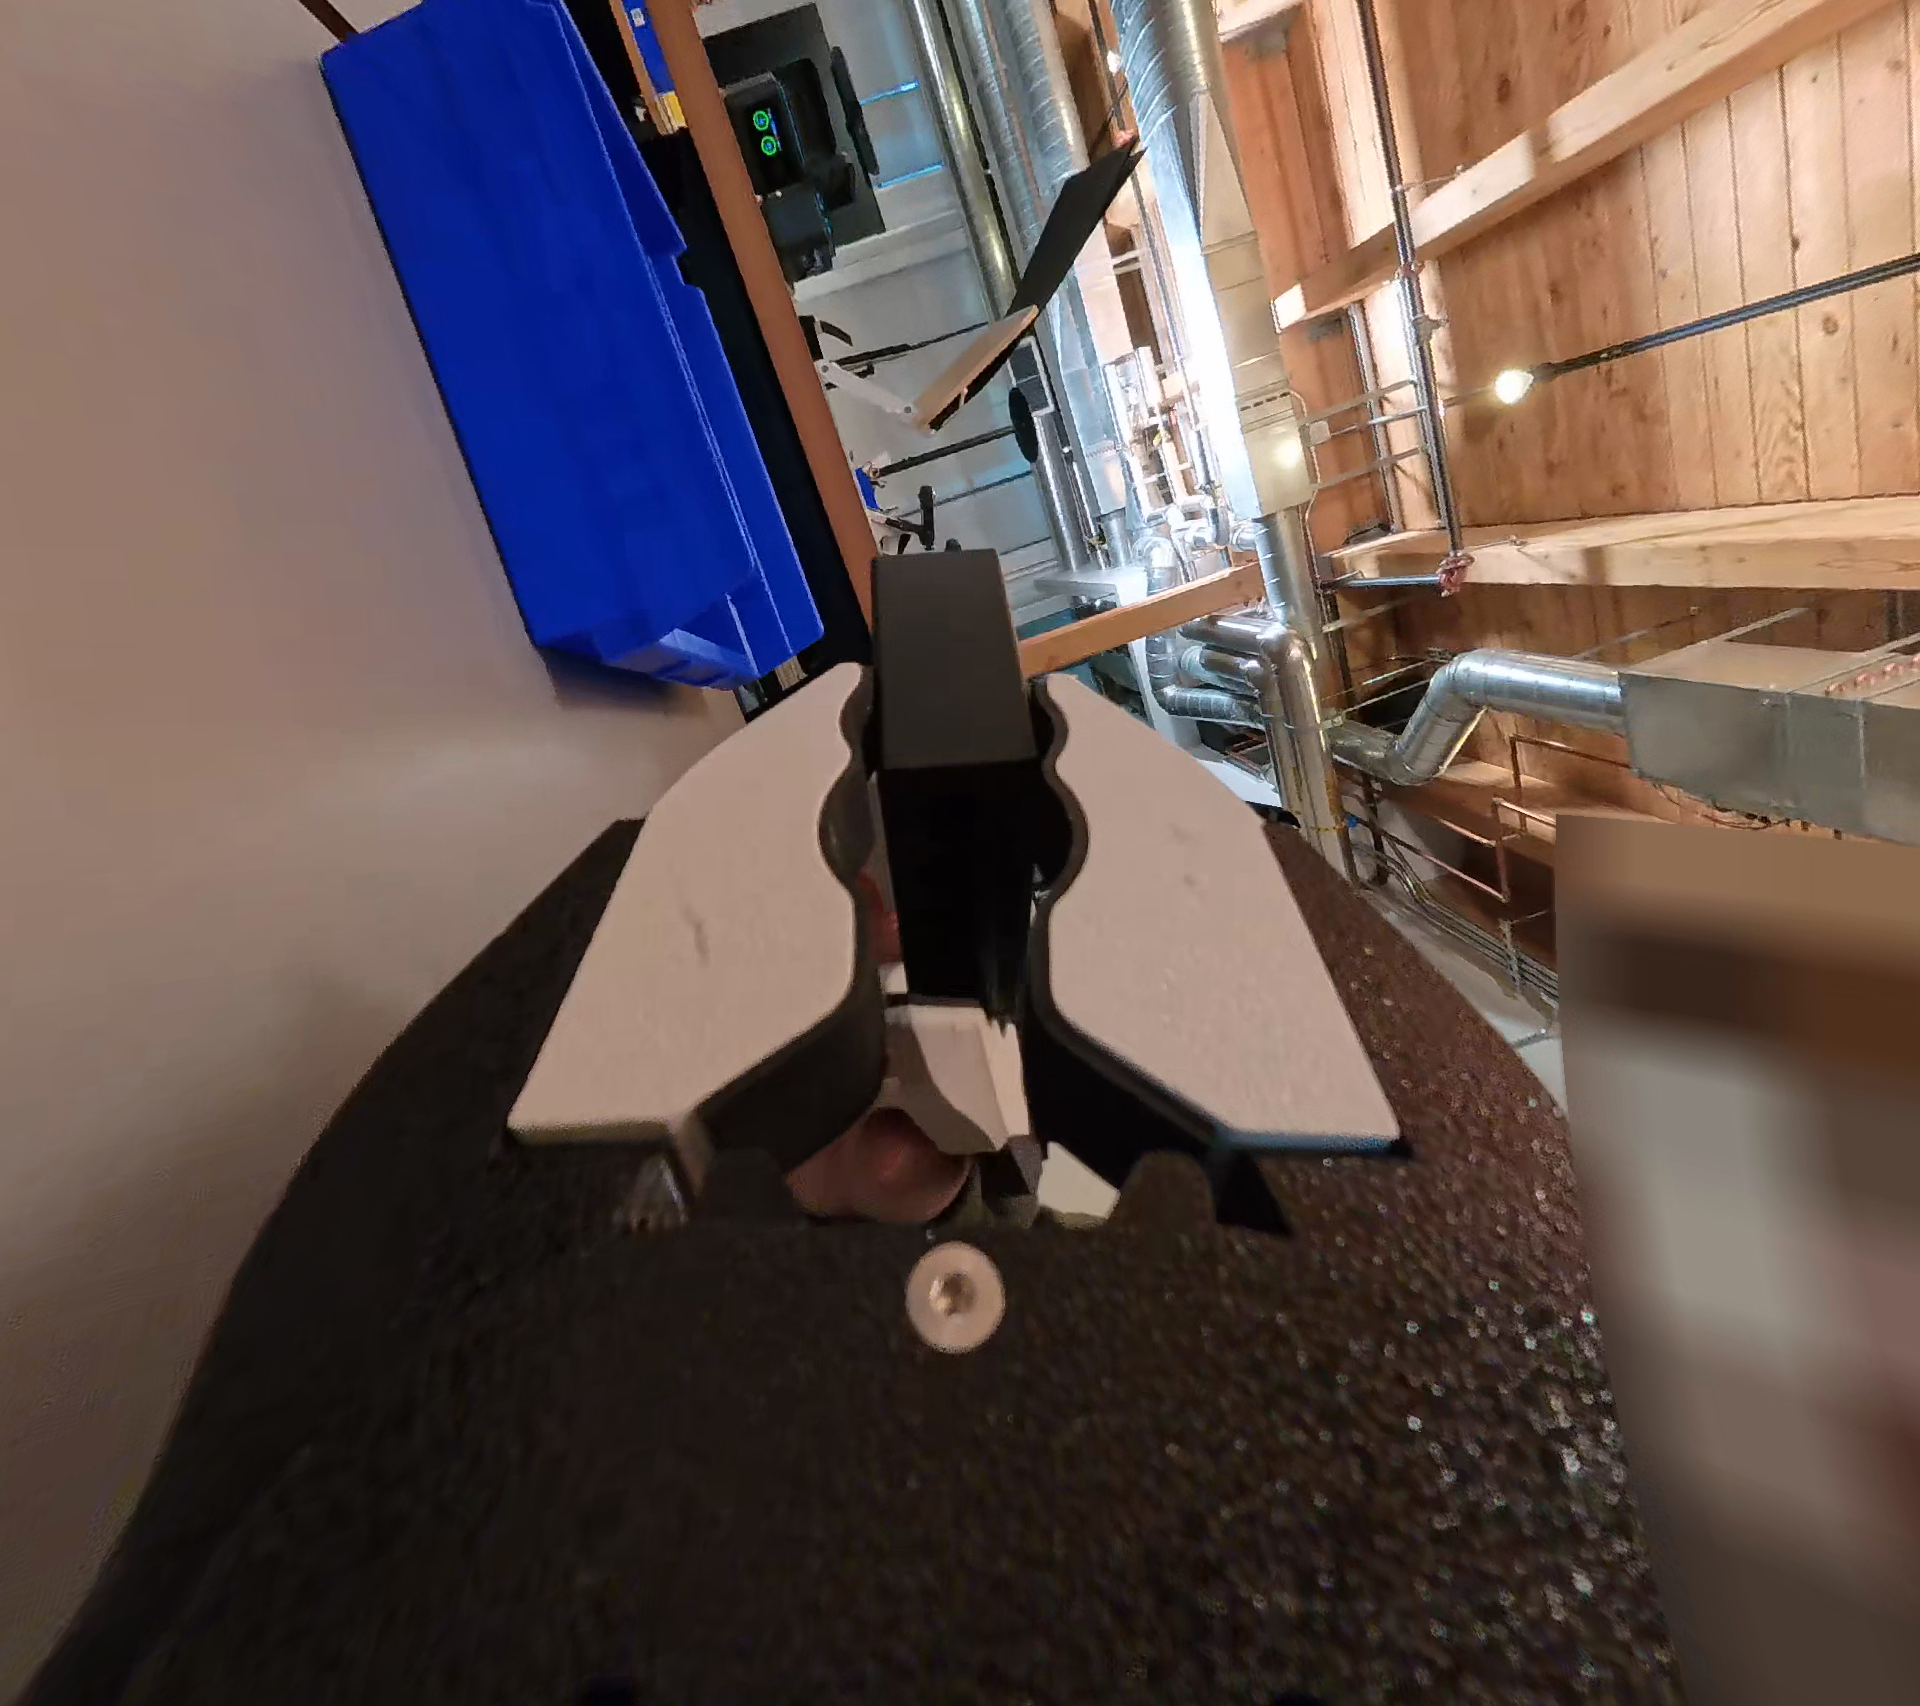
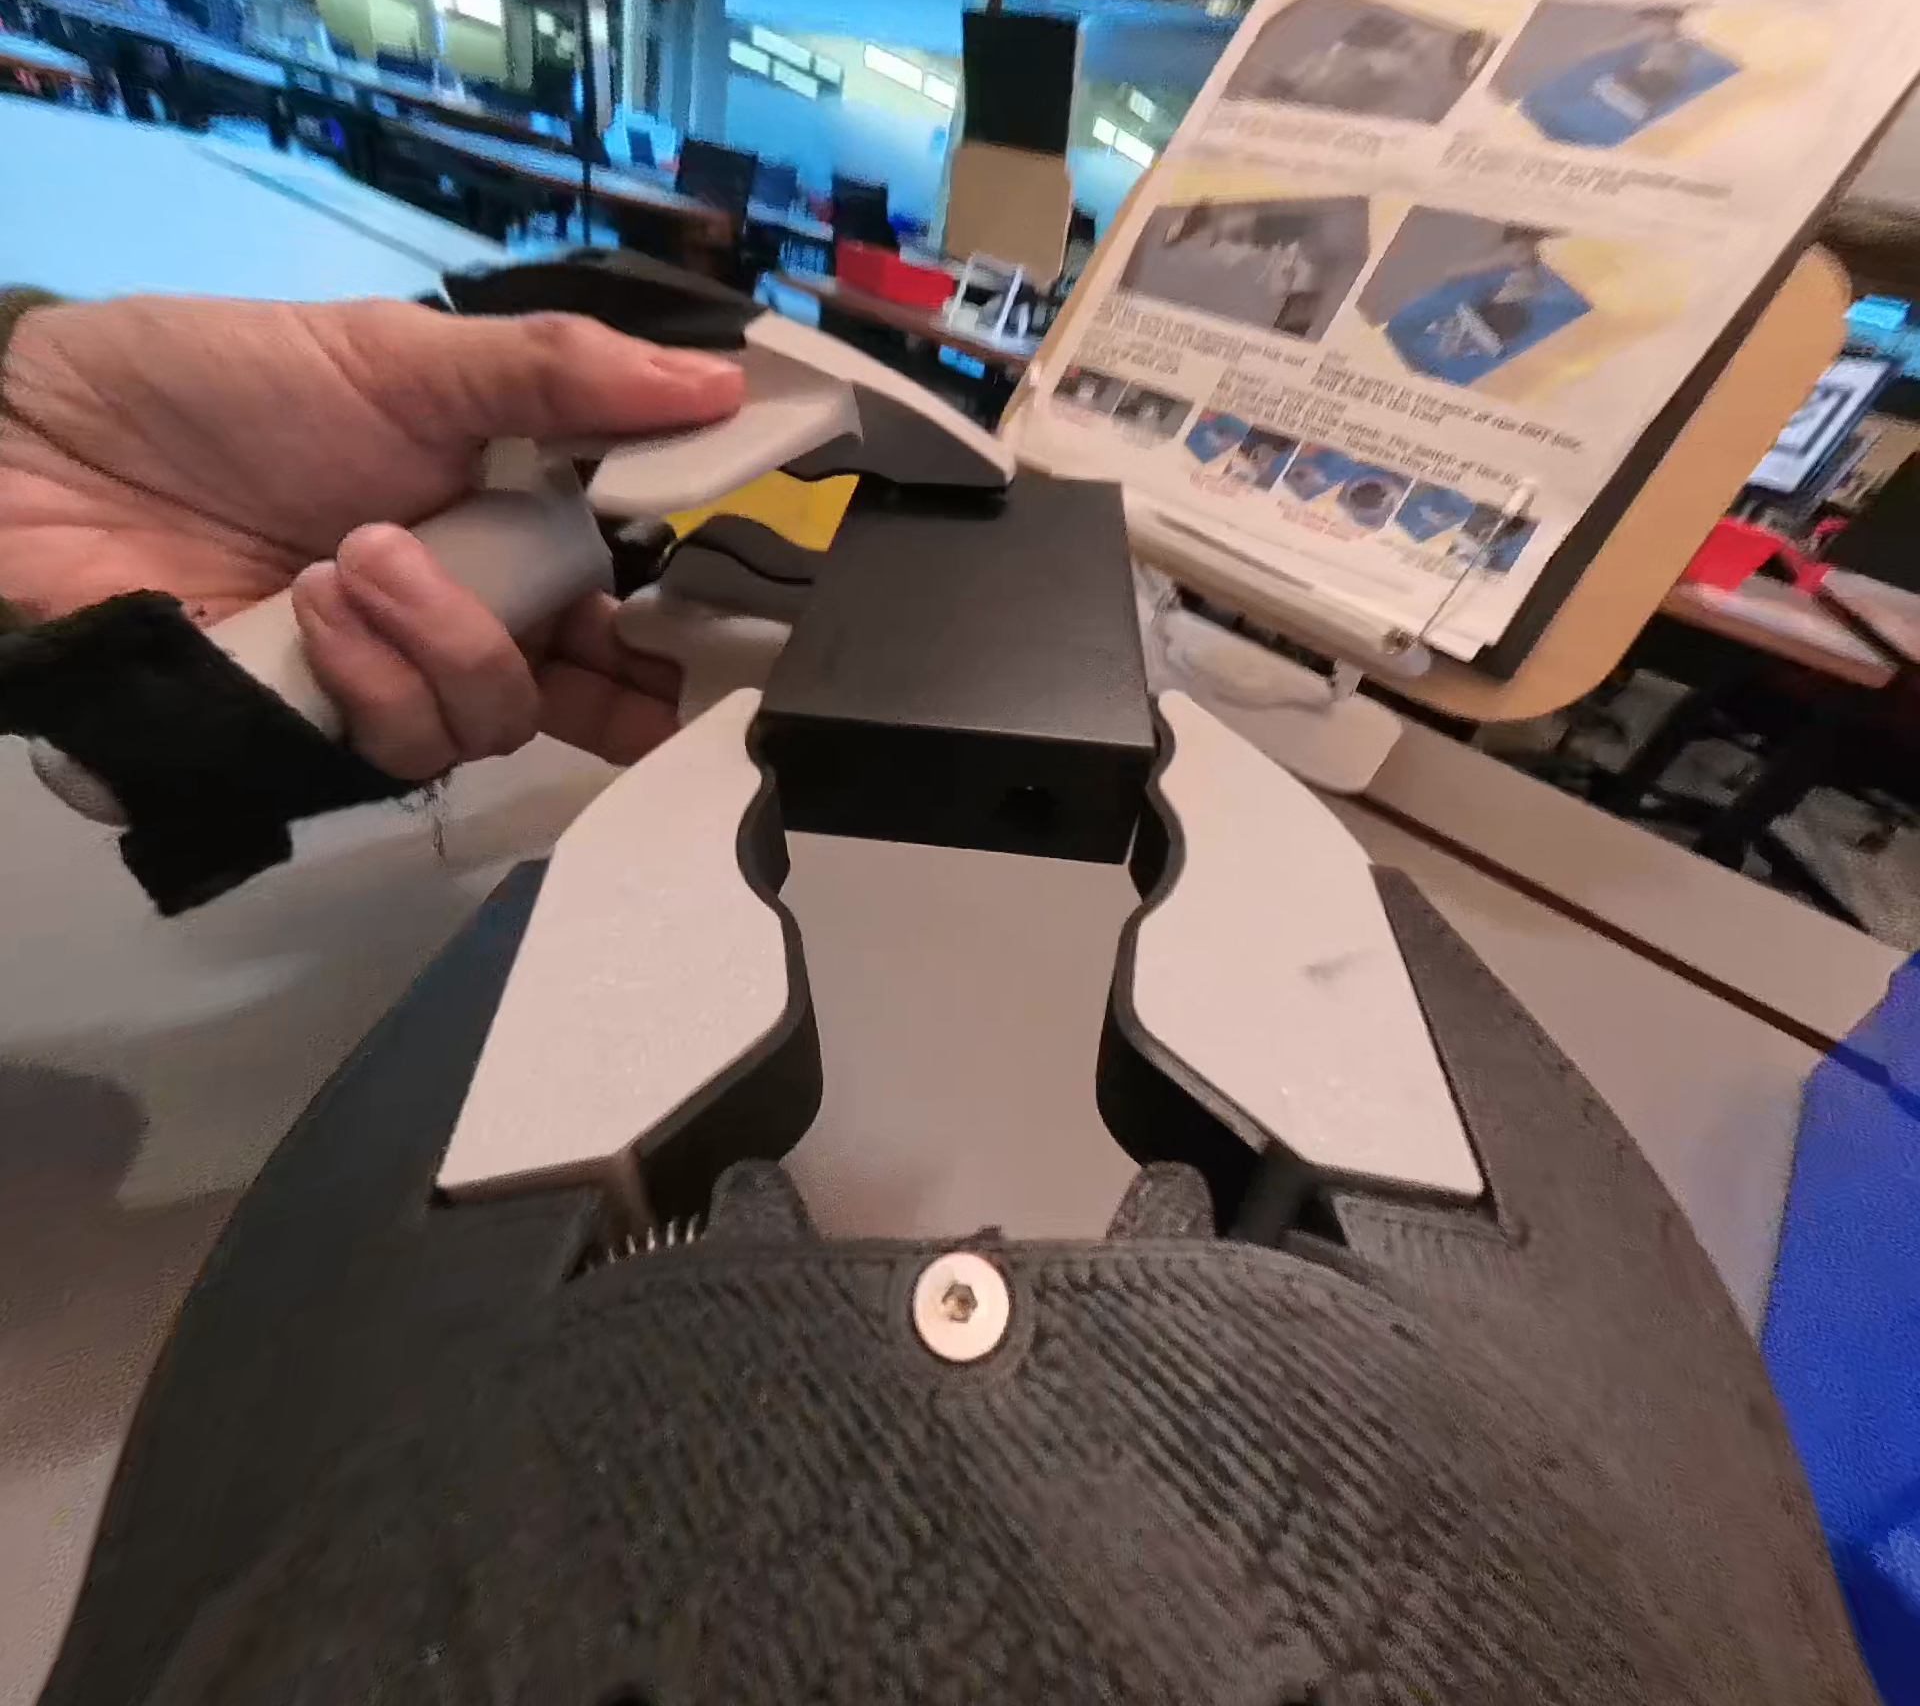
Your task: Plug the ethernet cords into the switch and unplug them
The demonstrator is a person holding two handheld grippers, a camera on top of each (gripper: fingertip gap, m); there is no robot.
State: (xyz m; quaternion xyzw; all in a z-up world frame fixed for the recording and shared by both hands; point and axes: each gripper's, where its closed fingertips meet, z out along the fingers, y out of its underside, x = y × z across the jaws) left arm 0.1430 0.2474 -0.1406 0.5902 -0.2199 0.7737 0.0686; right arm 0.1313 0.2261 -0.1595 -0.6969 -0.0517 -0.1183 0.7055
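Observation:
The switch [image 2: 966,617] is a plain black box held up off the white table [image 2: 1558,981]. My right gripper [image 2: 958,711] clamps its near end by the two sides. My left gripper [image 2: 883,451], held by a hand [image 2: 312,430], comes in from the left, turned on its side, and clamps the switch's far left part from above and below. In the left wrist view the switch [image 1: 940,669] shows edge-on, pinched between the left gripper [image 1: 954,690] fingers. No ethernet cords are in view. The ports are hidden.
A blue plastic bin [image 1: 551,306] stands on the table [image 1: 156,513] and also shows at the right edge of the right wrist view [image 2: 1849,1293]. A clipboard with an instruction sheet [image 2: 1403,254] leans on a stand behind the switch.

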